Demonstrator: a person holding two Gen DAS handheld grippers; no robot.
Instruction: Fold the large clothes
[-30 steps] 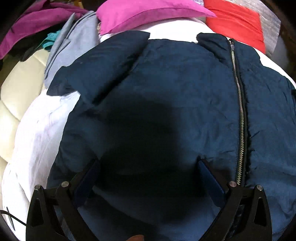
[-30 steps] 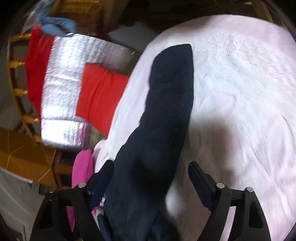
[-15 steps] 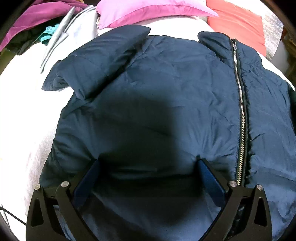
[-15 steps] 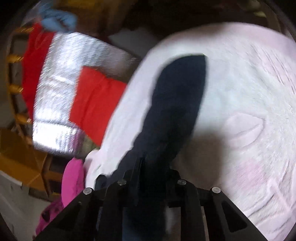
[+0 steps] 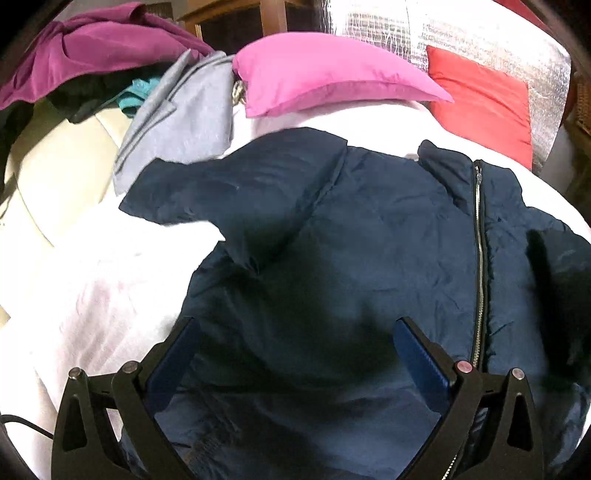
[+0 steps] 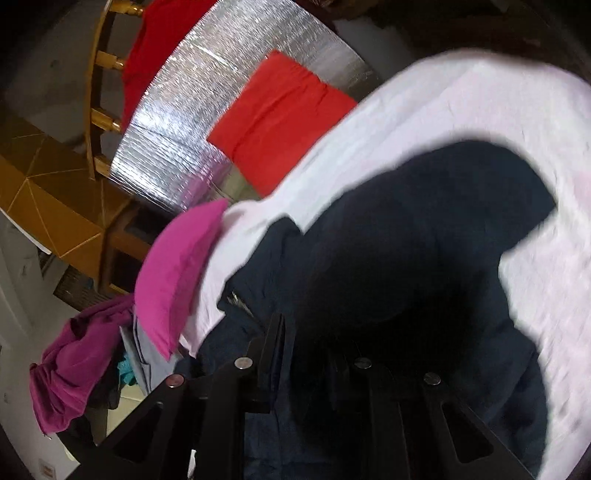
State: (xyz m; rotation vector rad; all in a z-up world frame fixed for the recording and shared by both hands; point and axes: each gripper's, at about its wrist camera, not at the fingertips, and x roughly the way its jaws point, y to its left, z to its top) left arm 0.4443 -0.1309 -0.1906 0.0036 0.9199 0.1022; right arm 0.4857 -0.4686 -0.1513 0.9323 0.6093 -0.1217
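A navy puffer jacket (image 5: 369,251) lies front up on a white bed (image 5: 92,295), its zipper (image 5: 479,258) closed. Its left sleeve (image 5: 229,184) is folded in over the chest. My left gripper (image 5: 295,343) is open and hovers over the jacket's lower front, holding nothing. In the right wrist view my right gripper (image 6: 314,343) is shut on the jacket's right sleeve (image 6: 424,229), which hangs lifted above the bed (image 6: 535,147). That lifted sleeve shows as a dark shape at the right edge of the left wrist view (image 5: 554,280).
A pink pillow (image 5: 325,70), a red pillow (image 5: 484,99) and a silver foil sheet (image 5: 388,26) lie at the bed's head. A grey garment (image 5: 177,118) and a purple garment (image 5: 85,48) are piled at the far left. A wooden chair (image 6: 96,110) stands beside the bed.
My right gripper closed on the right sleeve and lifted it, swinging toward the jacket body. My left gripper stayed open and drew back a little, showing more of the bed's head.
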